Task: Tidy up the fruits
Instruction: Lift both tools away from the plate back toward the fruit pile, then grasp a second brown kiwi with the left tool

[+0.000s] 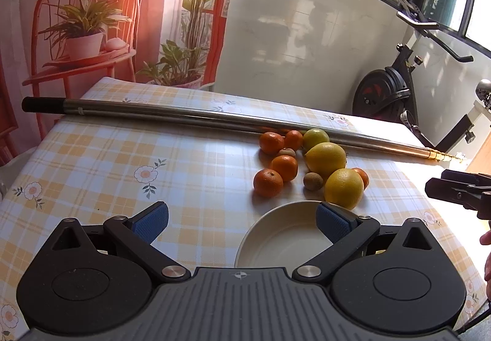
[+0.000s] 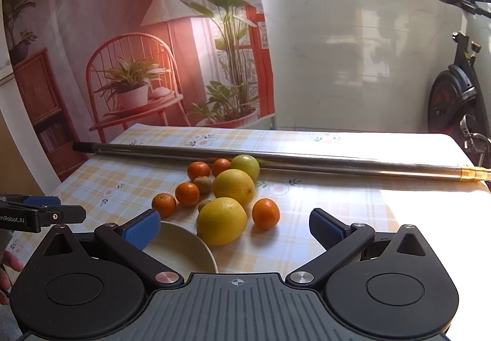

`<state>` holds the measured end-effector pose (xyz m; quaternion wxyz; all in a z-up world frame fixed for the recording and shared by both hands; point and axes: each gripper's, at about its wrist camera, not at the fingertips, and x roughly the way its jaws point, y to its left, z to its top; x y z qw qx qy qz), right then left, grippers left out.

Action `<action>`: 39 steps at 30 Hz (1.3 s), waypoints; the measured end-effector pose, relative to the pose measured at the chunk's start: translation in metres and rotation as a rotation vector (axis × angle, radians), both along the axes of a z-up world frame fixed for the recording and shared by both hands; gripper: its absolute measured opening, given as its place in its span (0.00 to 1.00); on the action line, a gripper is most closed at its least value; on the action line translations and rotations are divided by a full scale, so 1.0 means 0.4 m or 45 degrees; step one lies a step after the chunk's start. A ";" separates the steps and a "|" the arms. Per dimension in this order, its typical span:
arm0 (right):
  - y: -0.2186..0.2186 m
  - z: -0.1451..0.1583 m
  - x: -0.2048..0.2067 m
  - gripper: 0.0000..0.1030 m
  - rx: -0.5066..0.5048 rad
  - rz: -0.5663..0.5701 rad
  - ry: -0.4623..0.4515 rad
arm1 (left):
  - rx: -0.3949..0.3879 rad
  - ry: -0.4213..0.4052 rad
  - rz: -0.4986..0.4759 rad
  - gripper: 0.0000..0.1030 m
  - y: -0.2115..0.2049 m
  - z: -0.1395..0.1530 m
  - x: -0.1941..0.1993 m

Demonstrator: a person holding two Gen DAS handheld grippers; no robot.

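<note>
A cluster of fruit lies mid-table: several small mandarins (image 1: 267,183) (image 2: 265,213), three large yellow citrus (image 1: 344,188) (image 2: 221,220), and two brown kiwis (image 1: 313,180) (image 2: 202,184). An empty cream bowl (image 1: 276,244) (image 2: 184,252) sits just in front of the fruit. My left gripper (image 1: 242,222) hovers open over the bowl's near side, nothing between its blue pads. My right gripper (image 2: 234,227) is open too, low over the table with the nearest yellow citrus and a mandarin ahead of its gap. Each gripper shows at the edge of the other's view.
A long metal pole (image 1: 184,115) (image 2: 276,158) lies across the checked tablecloth (image 1: 92,156) behind the fruit. An exercise bike (image 1: 396,89) stands beyond the table's right end. A printed backdrop hangs at the far left. A person's fingers (image 1: 486,238) show at the right edge.
</note>
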<state>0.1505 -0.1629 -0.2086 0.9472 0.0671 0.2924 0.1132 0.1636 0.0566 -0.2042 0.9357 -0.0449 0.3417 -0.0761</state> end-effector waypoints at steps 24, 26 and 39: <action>-0.036 -0.022 0.132 1.00 0.002 0.009 0.019 | 0.253 0.007 -0.073 1.00 -0.070 0.016 0.201; -0.043 -0.031 0.144 1.00 0.026 0.003 0.030 | 0.235 0.021 -0.092 1.00 -0.071 0.010 0.219; -0.064 -0.066 0.197 1.00 0.070 -0.028 0.081 | -0.049 0.186 -0.140 0.63 -0.085 -0.051 0.385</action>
